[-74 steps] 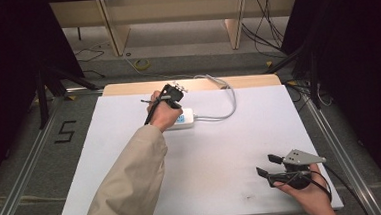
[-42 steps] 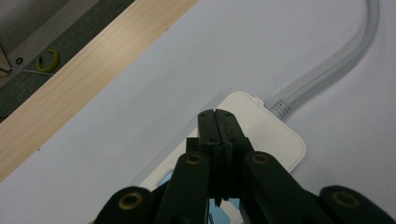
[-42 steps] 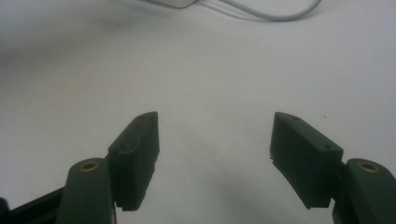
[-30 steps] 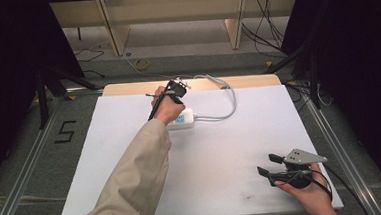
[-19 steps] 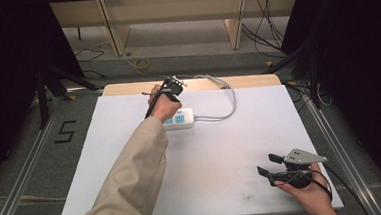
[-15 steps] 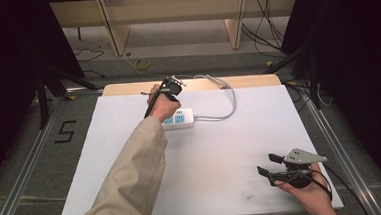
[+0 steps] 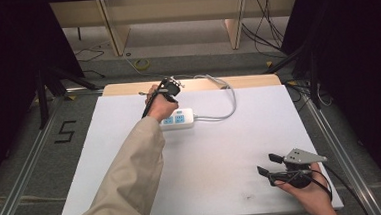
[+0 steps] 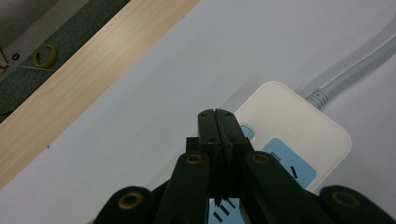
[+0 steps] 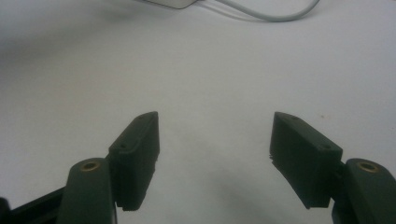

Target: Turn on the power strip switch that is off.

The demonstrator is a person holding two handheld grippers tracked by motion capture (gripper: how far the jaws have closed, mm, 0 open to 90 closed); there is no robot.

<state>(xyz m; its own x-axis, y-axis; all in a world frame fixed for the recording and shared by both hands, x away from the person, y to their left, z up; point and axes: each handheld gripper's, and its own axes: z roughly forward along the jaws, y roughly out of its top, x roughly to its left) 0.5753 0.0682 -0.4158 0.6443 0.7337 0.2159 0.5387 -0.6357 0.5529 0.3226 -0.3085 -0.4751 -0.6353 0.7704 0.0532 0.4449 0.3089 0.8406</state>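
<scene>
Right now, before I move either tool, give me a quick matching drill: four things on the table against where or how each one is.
Things:
1. left tool
2. right tool
3. power strip
4. cord

States:
A. loops off the strip's right end
B. jaws apart, near right corner
C. white, blue socket faces
D. jaws shut, over the strip

Pairs: 1-D, 2-B, 3-C, 4-A

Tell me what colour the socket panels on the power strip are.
Light blue, on a white power strip; clearest in the left gripper view.
</scene>
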